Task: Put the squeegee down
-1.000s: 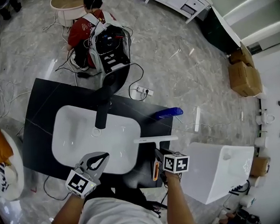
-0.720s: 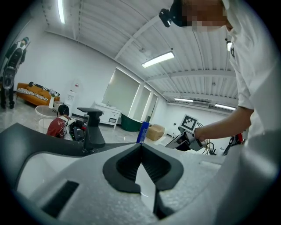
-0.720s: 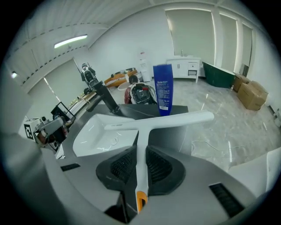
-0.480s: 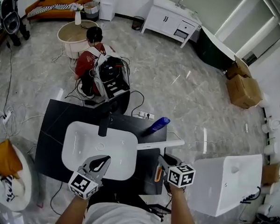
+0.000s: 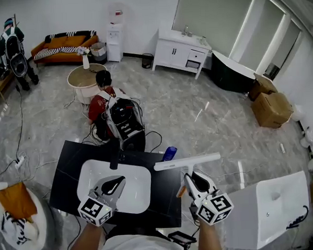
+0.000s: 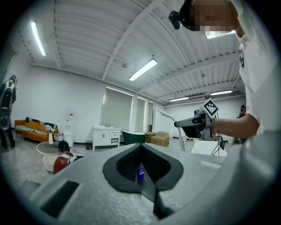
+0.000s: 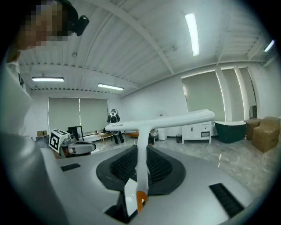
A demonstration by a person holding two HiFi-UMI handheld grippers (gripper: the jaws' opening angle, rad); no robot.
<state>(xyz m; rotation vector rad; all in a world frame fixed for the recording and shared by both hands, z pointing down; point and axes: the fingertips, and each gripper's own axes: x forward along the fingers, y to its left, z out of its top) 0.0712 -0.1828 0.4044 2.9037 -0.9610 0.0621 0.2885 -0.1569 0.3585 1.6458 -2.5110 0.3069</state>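
The job is not yet done, by my reckoning. My left gripper (image 5: 117, 180) hangs over the near edge of the table (image 5: 70, 168) with its fingers (image 6: 167, 168) closed tip to tip on nothing. To the right, my right gripper (image 5: 193, 178) has its fingers (image 7: 163, 169) clamped on the white handle of the squeegee (image 5: 187, 161). The handle stands up between them and the long blade lies crosswise above, in the air over the table's right edge and touching no surface. What is left is all of it: bring the squeegee down onto the table, let the fingers part, and draw back. The table is a dark slab with a white sink (image 5: 88, 170) sunk into its middle and a black faucet (image 5: 114, 154) at the far edge. A blue bottle (image 5: 169, 153) stands near the far right corner, just beyond the blade. The bare dark strip along the right edge looks to me the readiest spot. Around it is a wide room with a grey marble floor (image 5: 197, 109): an orange sofa (image 5: 63, 45) at the far left wall, a person (image 5: 99, 104) sitting on the floor beyond the table, a white cabinet (image 5: 186, 49), a dark tub (image 5: 232, 71), cardboard boxes (image 5: 270, 103), and a separate white basin unit (image 5: 265, 210) off to the right of the table.
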